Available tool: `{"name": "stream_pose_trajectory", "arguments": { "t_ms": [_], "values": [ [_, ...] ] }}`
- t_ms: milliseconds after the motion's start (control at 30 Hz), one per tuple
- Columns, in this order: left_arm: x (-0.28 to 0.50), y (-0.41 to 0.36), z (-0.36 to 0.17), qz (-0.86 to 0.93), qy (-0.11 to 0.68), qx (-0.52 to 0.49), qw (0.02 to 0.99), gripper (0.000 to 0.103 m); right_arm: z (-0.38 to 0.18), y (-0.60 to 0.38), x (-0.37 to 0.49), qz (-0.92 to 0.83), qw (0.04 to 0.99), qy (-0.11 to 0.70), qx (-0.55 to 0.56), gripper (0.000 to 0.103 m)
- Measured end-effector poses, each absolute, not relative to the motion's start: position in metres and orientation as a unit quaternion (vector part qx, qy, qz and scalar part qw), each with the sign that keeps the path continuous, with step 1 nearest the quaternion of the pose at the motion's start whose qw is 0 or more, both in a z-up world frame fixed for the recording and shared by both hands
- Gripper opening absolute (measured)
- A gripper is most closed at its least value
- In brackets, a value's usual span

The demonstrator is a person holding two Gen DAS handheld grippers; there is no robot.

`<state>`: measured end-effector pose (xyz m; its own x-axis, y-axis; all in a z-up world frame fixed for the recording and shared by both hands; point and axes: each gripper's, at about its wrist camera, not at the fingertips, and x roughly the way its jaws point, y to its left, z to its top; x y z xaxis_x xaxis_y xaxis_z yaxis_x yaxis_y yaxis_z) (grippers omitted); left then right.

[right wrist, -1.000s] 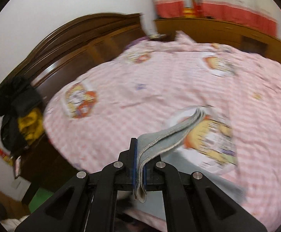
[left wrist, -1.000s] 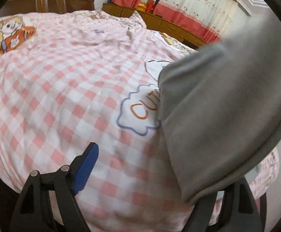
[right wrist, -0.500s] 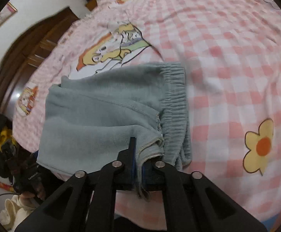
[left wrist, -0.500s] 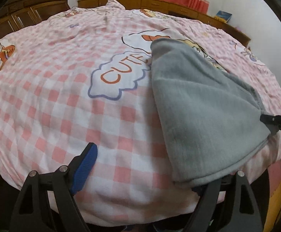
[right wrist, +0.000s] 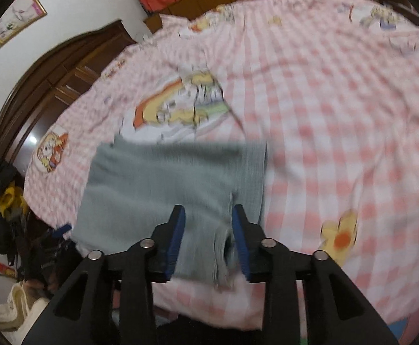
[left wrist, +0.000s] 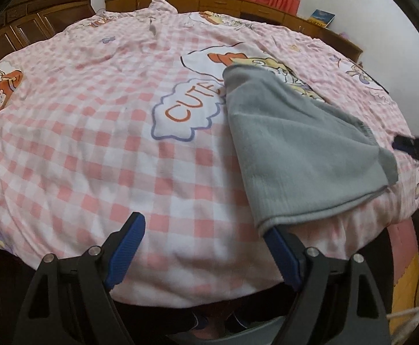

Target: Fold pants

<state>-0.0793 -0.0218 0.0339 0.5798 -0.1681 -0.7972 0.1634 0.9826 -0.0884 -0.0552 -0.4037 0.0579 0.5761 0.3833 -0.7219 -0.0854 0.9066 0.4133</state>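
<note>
Left gripper (left wrist: pixel 206 247): jaws wide apart, holding nothing. Folded grey pants (left wrist: pixel 301 155) lie flat on the pink checked bedspread (left wrist: pixel 88 143), their near corner overlapping the right finger's tip. Right gripper (left wrist: pixel 416 146) is partly visible at the pants' far right corner.
</note>
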Motion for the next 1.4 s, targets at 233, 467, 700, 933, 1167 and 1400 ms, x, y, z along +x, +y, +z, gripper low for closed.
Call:
{"name": "stream_pose_trajectory", "arguments": {
  "t_ms": [233, 467, 700, 933, 1167, 1400],
  "values": [
    [-0.096, -0.020, 0.048, -0.093, 0.445, 0.024, 0.890, 0.087, 0.036, -0.375, 0.002, 0.152, 0.851, 0.495, 0.090, 0.042],
    [-0.087, -0.017, 0.058, -0.104, 0.432, -0.010, 0.896, 0.087, 0.021, -0.369, 0.007, 0.167, 0.843, 0.510, 0.037, 0.042],
    [-0.058, -0.039, 0.046, -0.129, 0.444, -0.026, 0.886, 0.087, 0.022, -0.359, -0.005, 0.175, 0.845, 0.505, -0.007, 0.042],
    [-0.053, -0.049, 0.022, -0.126, 0.471, -0.013, 0.873, 0.087, 0.027, -0.352, -0.012, 0.185, 0.838, 0.512, -0.022, 0.021],
    [-0.053, -0.049, 0.013, -0.126, 0.480, -0.024, 0.868, 0.087, 0.065, -0.364, -0.008, 0.152, 0.852, 0.502, 0.015, 0.007],
    [-0.054, -0.053, 0.010, -0.132, 0.475, -0.018, 0.870, 0.087, 0.055, -0.351, 0.013, 0.102, 0.860, 0.498, -0.043, 0.007]
  ]
}}
